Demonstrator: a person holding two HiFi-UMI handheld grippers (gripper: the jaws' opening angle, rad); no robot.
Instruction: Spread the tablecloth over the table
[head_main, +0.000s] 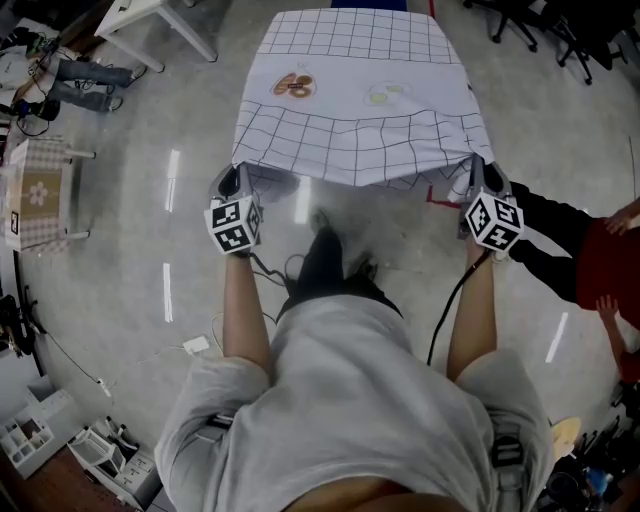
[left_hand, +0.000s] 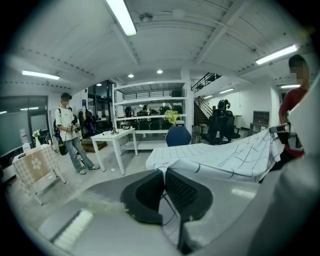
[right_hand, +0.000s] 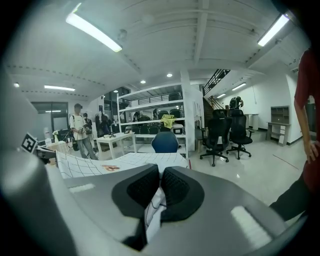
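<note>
1. Gripping the near left corner of the white tablecloth with dark grid lines (head_main: 350, 110), the left gripper (head_main: 238, 182) has its black jaws pressed together on the fabric. In the left gripper view a fold of cloth runs down between them.
2. The right gripper (head_main: 481, 175) is clamped on the near right corner, with a strip of the same cloth pinched between its closed jaws.
3. The cloth lies over the table ahead of the person and covers its whole top, so the table itself is hidden. The near edge hangs between the two grippers, clear of the floor.
4. A round brown print (head_main: 293, 86) and a pale green print (head_main: 383, 95) face up on the flat part of the cloth.
5. A blue office chair (left_hand: 178, 136) stands beyond the far end of the cloth.
6. A person in a red top and dark trousers (head_main: 600, 260) stands near the right gripper.
</note>
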